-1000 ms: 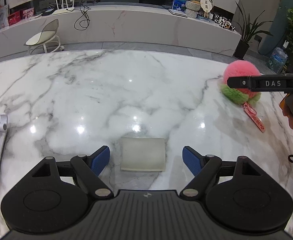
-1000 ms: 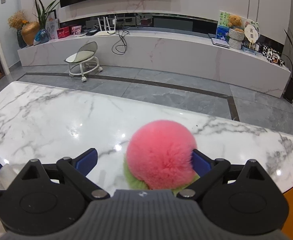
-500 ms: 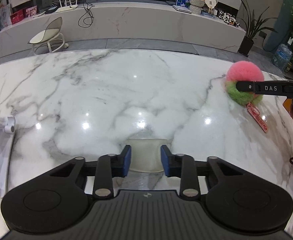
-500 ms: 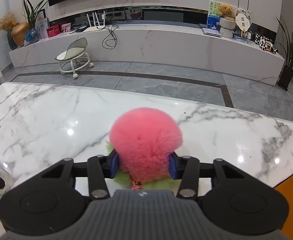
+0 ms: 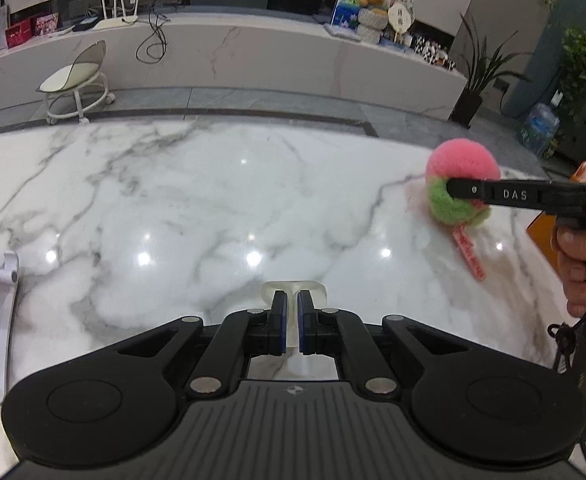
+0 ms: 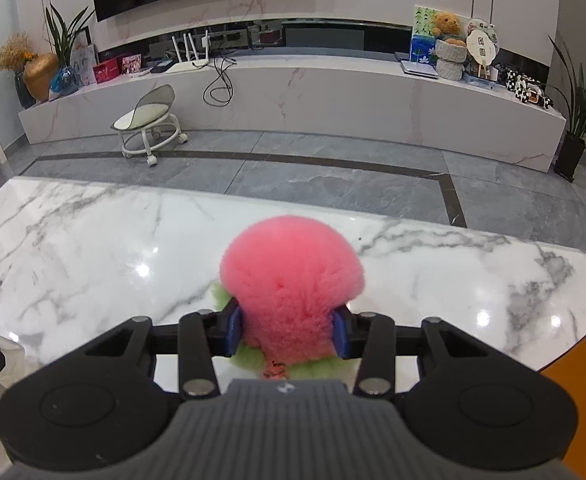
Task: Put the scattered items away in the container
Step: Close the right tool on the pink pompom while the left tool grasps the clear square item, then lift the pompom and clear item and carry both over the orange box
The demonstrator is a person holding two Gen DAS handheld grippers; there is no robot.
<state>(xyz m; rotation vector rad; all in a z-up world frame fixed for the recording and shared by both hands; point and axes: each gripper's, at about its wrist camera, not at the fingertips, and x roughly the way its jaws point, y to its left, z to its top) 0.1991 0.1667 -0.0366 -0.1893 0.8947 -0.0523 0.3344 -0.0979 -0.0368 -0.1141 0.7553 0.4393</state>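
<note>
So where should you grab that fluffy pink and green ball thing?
Grab the fluffy pink and green ball low on its two sides, coming in from behind and slightly above, as the right gripper does now. It is round and squashy, so the pads sink into the fur and hold. Avoid the thin pink tag hanging underneath; it would probably swing or slip.

**Two items, both pinched**

Translucent whitish soft pad [image 5: 293, 289]: squeezed narrow at its middle, far end flaring above the marble, near table centre. Pink-and-green fluffy ball [image 6: 291, 280]: pink dome forward, green fringe below, red tag [image 5: 470, 254] trailing, near table's right edge.
</note>
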